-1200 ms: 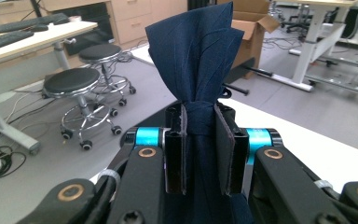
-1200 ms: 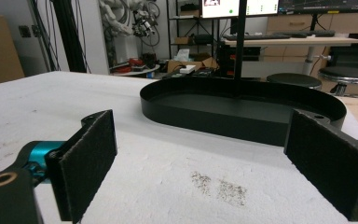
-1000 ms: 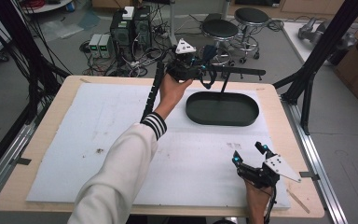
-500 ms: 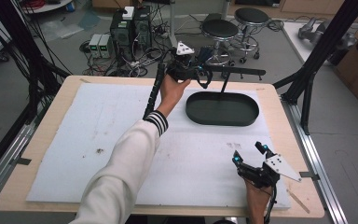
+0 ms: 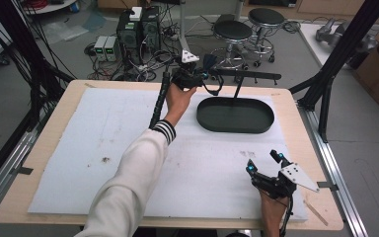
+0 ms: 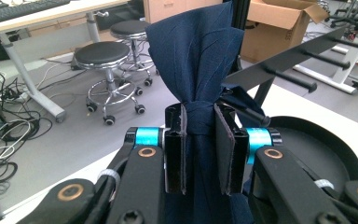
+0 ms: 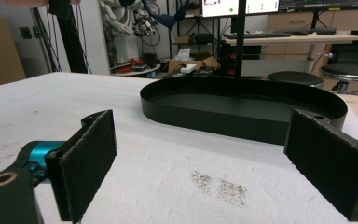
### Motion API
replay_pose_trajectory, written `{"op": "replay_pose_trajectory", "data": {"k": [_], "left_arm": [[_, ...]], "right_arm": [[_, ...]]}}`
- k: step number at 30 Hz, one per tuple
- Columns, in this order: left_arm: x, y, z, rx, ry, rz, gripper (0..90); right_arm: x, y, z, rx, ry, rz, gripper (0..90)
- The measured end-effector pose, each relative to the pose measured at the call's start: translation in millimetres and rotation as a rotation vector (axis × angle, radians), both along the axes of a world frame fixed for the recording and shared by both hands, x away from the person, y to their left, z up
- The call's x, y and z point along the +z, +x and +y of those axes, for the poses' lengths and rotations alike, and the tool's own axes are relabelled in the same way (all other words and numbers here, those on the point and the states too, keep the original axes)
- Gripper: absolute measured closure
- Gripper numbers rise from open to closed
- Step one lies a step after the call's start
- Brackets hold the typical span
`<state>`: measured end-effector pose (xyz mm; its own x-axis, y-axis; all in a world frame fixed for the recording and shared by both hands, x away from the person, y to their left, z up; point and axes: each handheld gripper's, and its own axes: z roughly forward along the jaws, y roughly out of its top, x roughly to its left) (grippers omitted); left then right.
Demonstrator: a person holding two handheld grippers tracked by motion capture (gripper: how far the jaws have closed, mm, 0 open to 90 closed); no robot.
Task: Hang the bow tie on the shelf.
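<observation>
High view first: the left claw (image 5: 203,75) is up over the far edge of the counter (image 5: 69,86), just past the white foam mat (image 5: 79,143) that covers most of it. A hand in a white sleeve with a striped cuff holds it there, right beside the black rack bar (image 5: 249,75) with its pegs. That bar stands on a thin post rising out of the black oval tray (image 5: 235,115), which sits toward the far right corner of the counter. The cloth is hard to make out from up here, just a dark bit at the claw. The right claw (image 5: 264,163) is down near the front right corner, resting over the mat, well apart from the tray, jaws spread.

Left gripper view: the left claw (image 6: 199,140) is clenched on a navy blue cloth (image 6: 193,56), the two pads squeezing it into a tight waist. The fabric fans out above the jaws and hangs down between them too. The rack bar (image 6: 284,58) runs off just to the right of the cloth, and a peg looks to be touching the fabric at the pinch, though I can't say for sure. A bit of the tray (image 6: 317,144) sits below right.

Right gripper view: the right claw (image 7: 209,163) is wide open with nothing between the pads, low over the mat (image 7: 168,186), looking at the tray (image 7: 242,112) and a couple of dark smudges (image 7: 219,185).
</observation>
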<state>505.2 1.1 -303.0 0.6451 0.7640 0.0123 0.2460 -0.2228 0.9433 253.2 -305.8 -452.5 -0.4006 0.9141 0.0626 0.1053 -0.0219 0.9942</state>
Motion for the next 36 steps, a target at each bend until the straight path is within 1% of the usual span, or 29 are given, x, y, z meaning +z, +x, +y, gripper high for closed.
{"op": "replay_pose_trajectory", "data": {"k": [1, 3, 8, 11, 12, 13, 15, 16, 17, 19, 22, 25, 28, 29, 30, 33, 35, 36], "left_arm": [[0.0, 0.0, 0.0, 0.000, 0.000, 0.000, 75.2], [-4.6, -0.8, 2.8, -0.002, 0.003, 0.013, 75.1], [-12.6, -2.1, 5.1, 0.001, 0.000, 0.028, 75.0], [-16.8, -1.7, 6.2, -0.001, -0.005, 0.046, 75.0], [-16.8, -1.7, 6.2, -0.001, -0.005, 0.046, 74.9], [-19.8, -1.1, 6.2, -0.009, -0.009, 0.060, 74.9], [-21.4, -1.4, 5.6, -0.010, -0.007, 0.061, 74.8], [-23.4, -1.1, 4.6, -0.014, 0.004, 0.072, 74.8], [-24.1, -1.0, 4.4, -0.016, 0.005, 0.076, 74.7], [-24.3, -1.3, 3.6, -0.018, 0.000, 0.079, 74.7], [-24.5, -2.3, 2.3, -0.027, 0.006, 0.080, 74.7], [-26.0, -3.3, 2.0, -0.033, 0.016, 0.090, 74.3], [-28.8, -4.7, 3.7, -0.034, 0.010, 0.092, 74.0], [-28.8, -4.7, 3.7, -0.034, 0.010, 0.092, 73.7], [-31.4, -5.0, 5.2, -0.034, 0.003, 0.112, 73.4], [-33.1, -5.4, 7.4, -0.038, -0.003, 0.125, 71.4], [-33.1, -5.5, 7.7, -0.033, -0.003, 0.127, 68.7], [-32.5, -6.1, 9.1, -0.033, -0.009, 0.124, 65.8]], "right_arm": [[0.0, 0.3, -0.3, -0.001, -0.003, -0.005, 8.2], [0.0, -0.1, 0.1, -0.001, 0.000, -0.001, 8.2], [-0.1, -0.5, 0.5, -0.001, -0.001, 0.001, 8.2], [-0.1, -0.7, 0.6, -0.001, 0.002, -0.001, 8.2], [-0.1, -0.7, 0.6, -0.001, 0.001, -0.001, 8.2], [-0.1, -0.7, 0.7, -0.001, 0.002, -0.001, 8.2], [-0.1, -0.6, 0.7, -0.001, 0.001, -0.002, 8.2], [-0.1, -0.7, 0.6, -0.001, 0.002, -0.001, 8.2], [-0.1, -0.6, 0.5, -0.001, 0.001, -0.002, 8.2], [-0.1, -0.7, 0.7, -0.001, 0.002, -0.001, 8.2], [-0.1, -0.7, 0.7, -0.001, 0.002, -0.001, 8.2], [-0.1, -0.8, 0.6, 0.000, 0.001, -0.003, 8.2], [-0.2, -1.2, 0.6, 0.001, 0.002, -0.002, 8.2], [-0.2, -1.0, 0.3, 0.000, -0.001, -0.006, 8.2], [-0.2, -1.0, 0.3, 0.000, -0.001, -0.006, 8.2], [-0.2, -1.0, 0.4, 0.000, 0.000, -0.007, 8.2], [-0.2, -1.0, 0.3, 0.000, -0.001, -0.007, 8.2], [-0.2, -1.0, 0.3, 0.000, 0.000, -0.007, 8.2]]}}
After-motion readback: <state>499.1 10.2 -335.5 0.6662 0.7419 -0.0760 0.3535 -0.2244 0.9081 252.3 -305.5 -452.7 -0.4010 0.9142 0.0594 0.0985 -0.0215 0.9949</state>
